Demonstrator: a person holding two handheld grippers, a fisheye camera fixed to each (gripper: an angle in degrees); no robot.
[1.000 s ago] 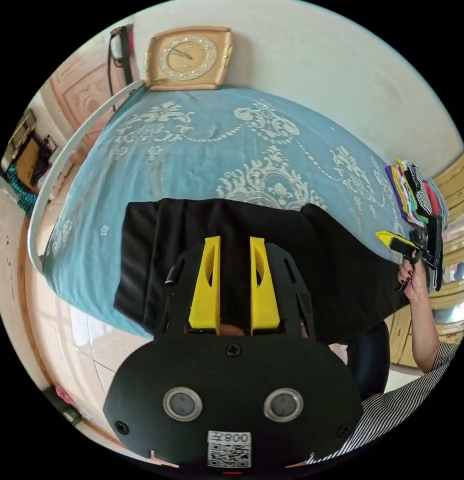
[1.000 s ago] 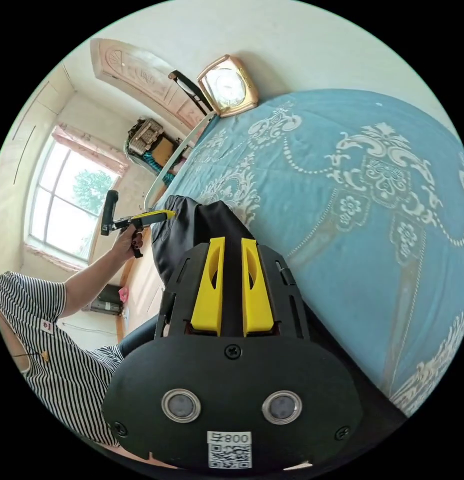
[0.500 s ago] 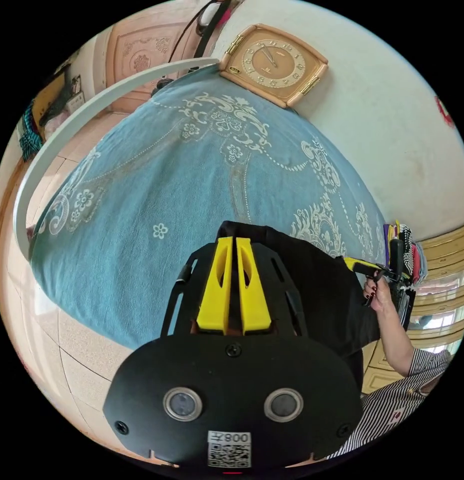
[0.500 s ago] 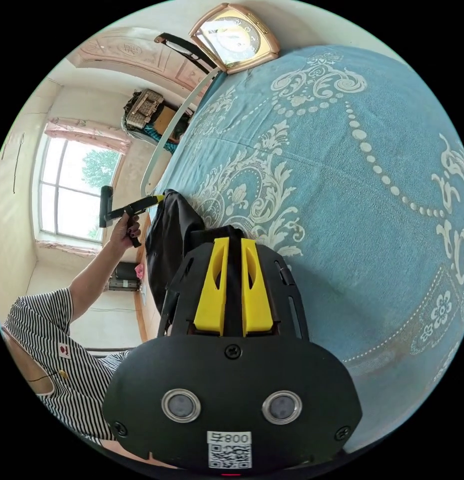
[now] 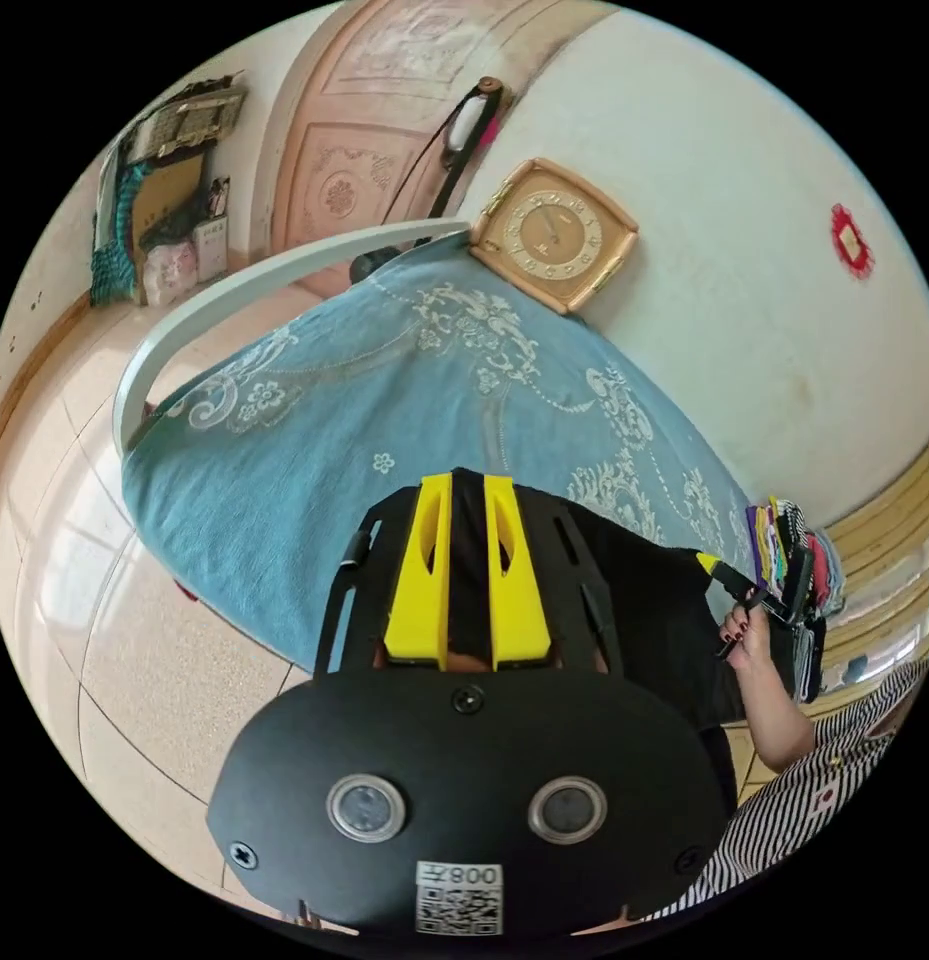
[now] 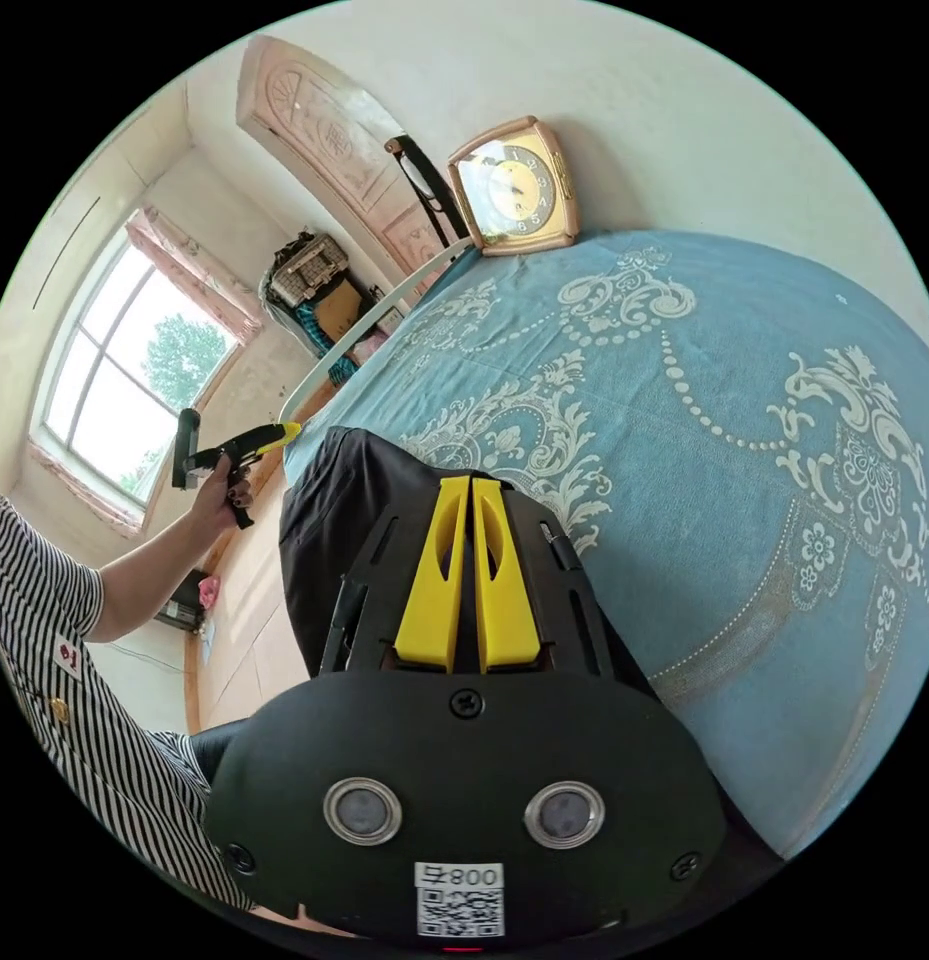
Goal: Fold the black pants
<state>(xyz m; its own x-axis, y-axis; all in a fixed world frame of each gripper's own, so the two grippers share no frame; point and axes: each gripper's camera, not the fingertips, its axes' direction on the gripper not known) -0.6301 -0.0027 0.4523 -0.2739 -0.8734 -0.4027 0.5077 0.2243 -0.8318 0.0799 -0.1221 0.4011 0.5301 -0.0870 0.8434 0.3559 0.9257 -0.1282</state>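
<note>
Left gripper view: my left tool [image 5: 468, 500] has its yellow jaws set a little apart, with a strip of the black pants [image 5: 644, 590] running between them; whether both jaws press on the cloth I cannot tell. From the tool, the pants spread across the near edge of the bed [image 5: 314, 420], over its blue patterned cover, toward my right tool [image 5: 706, 562] at the far end of the garment, held in a hand [image 5: 746, 640]. A clock [image 5: 554, 235] leans against the wall at the head of the bed.

Right gripper view: my right tool [image 6: 471, 487] shows its jaws almost together, a thin dark line between them, and I cannot tell if cloth is caught there. Black pants [image 6: 329, 510] lie bunched under it at the bed's [image 6: 744, 440] edge. My left tool [image 6: 284, 430] appears above the pants' far corner, jaws narrow
</note>
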